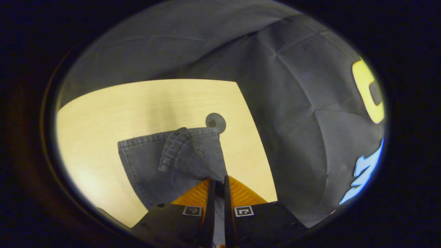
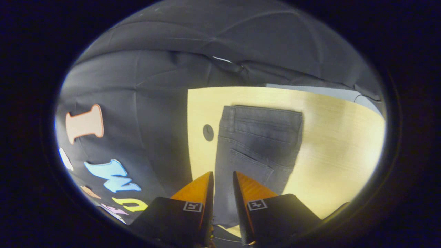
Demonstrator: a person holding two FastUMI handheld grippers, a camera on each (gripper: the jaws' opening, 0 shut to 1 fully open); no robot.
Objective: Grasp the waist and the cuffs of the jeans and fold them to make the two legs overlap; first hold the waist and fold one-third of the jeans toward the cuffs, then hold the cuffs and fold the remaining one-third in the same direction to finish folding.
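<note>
The jeans lie on the table, close to its edge on the side of the booth wall, beside a round grey cap set in the tabletop. In the right gripper view the waist is at the far end, flat and square to the far edge, so the legs seem already laid one over the other. The left gripper has its fingers nearly closed on a pinch of denim and holds it raised; a cuff curls over there because the cloth hangs from that one point. The right gripper has a narrow gap between its fingers with jeans cloth in it, but I cannot tell whether they press it.
</note>
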